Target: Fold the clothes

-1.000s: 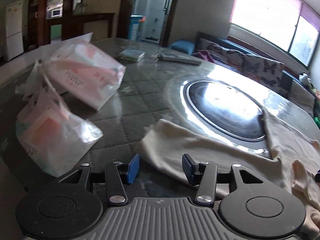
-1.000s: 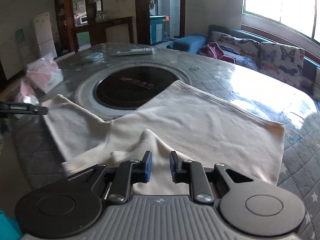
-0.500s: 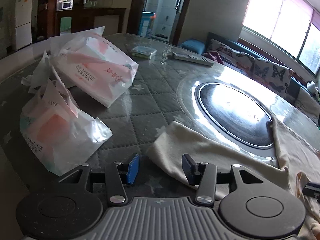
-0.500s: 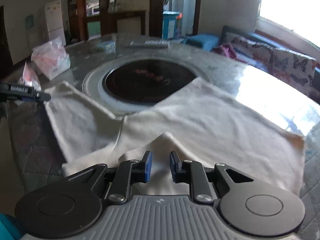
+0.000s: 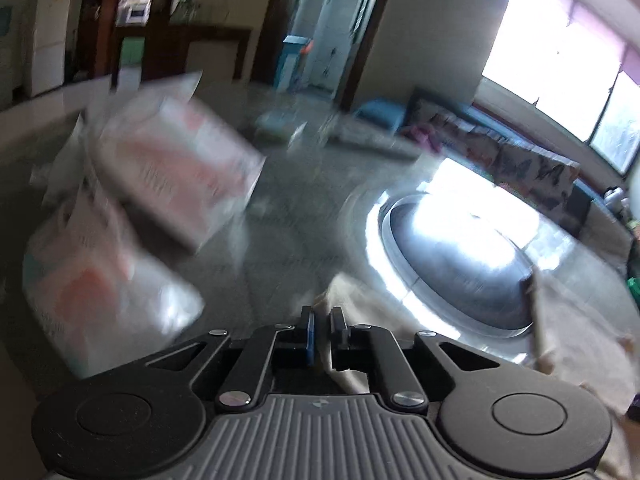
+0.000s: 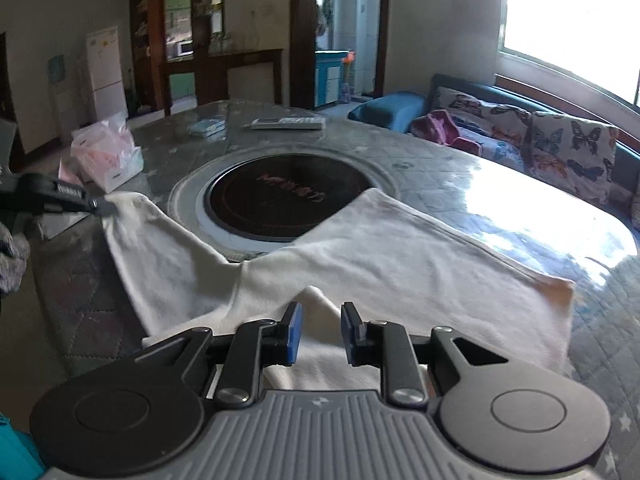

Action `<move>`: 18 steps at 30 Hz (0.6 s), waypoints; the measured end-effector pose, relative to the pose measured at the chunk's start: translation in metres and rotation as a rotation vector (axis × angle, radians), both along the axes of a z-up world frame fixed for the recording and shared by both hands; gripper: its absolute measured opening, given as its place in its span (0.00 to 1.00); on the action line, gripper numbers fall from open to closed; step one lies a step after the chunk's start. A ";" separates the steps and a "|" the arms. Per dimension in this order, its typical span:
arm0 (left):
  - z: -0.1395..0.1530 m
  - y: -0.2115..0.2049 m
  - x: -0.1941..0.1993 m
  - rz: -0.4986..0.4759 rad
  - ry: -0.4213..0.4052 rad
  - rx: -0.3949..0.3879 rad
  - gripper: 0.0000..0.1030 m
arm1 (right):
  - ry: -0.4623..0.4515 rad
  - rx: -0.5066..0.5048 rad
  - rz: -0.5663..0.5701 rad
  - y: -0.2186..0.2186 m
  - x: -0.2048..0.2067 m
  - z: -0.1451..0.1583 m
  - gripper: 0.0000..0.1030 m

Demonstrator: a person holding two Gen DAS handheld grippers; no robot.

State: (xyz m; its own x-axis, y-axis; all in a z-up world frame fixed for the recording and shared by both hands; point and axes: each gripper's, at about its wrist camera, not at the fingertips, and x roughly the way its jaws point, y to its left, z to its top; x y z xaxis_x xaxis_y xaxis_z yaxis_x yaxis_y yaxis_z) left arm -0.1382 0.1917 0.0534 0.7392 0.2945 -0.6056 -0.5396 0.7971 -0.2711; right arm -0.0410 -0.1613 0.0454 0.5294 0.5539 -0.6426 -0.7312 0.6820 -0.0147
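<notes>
A cream garment [image 6: 360,264] lies spread on the grey quilted table, partly over the round black cooktop [image 6: 280,204]. In the left wrist view, which is blurred, my left gripper [image 5: 322,330] is shut on the garment's sleeve end [image 5: 344,300]. The right wrist view shows that gripper [image 6: 98,205] at the far left, lifting the sleeve tip. My right gripper [image 6: 320,332] is partly open, its fingers [image 6: 294,332] either side of a raised fold of the garment [image 6: 316,300]; I cannot tell whether the pads touch the cloth.
Plastic tissue packs [image 5: 172,176] [image 5: 92,280] lie on the table's left side, one also in the right wrist view [image 6: 108,152]. A remote [image 6: 288,123] and a small packet [image 6: 206,126] lie at the far edge. A butterfly-print sofa [image 6: 560,148] stands to the right.
My left gripper has shut on the sleeve end and lifted it, with the view now blurred. My right gripper's jaws have widened around the fold.
</notes>
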 end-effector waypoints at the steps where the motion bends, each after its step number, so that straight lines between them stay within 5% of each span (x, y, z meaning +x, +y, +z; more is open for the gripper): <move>1: 0.010 -0.002 0.002 -0.016 -0.029 0.006 0.08 | -0.002 -0.003 -0.012 -0.005 0.000 0.000 0.20; 10: 0.101 -0.078 0.035 -0.342 -0.271 0.049 0.08 | 0.006 0.034 -0.152 -0.057 -0.002 0.000 0.22; 18: 0.107 -0.178 0.056 -0.712 -0.311 -0.021 0.08 | -0.015 0.070 -0.291 -0.109 -0.008 0.006 0.26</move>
State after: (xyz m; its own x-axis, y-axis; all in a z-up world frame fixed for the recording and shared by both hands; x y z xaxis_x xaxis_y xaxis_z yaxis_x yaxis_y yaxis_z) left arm -0.0818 0.0138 0.1601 0.8826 -0.3247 -0.3399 0.2040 0.9161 -0.3451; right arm -0.0487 -0.2699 0.0510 0.6815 0.4201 -0.5993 -0.5052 0.8625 0.0301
